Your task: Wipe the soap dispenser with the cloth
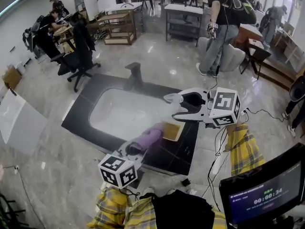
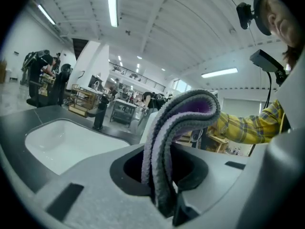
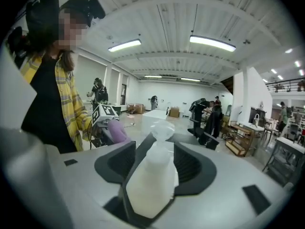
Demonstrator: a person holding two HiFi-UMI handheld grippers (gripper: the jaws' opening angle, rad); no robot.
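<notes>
Black counter point(image 1: 178, 152) with white basin point(image 1: 121, 114) bears faucet point(image 1: 135, 74) and tan tray point(image 1: 172, 130).

left gripper point(image 1: 140, 147) clamps cloth point(image 1: 151, 137), right gripper point(image 1: 178, 108) clamps soap dispenser point(image 3: 150, 185), both raised.

I'm seeing the cloth point(image 2: 177, 128) showing as a soft ribbed knit, matt, grey outside and purple inside. The soap dispenser point(image 3: 150, 180) is reading as smooth, frosted translucent plastic. The left gripper point(image 1: 143, 146) and right gripper point(image 1: 175, 108) are showing matt grey plastic shells, with dark ribbed pads point(image 3: 190, 165). The white sink basin point(image 1: 119, 116), its black surround point(image 1: 78, 118) and the stone-like floor point(image 1: 47, 185) are shining glossy.
</notes>
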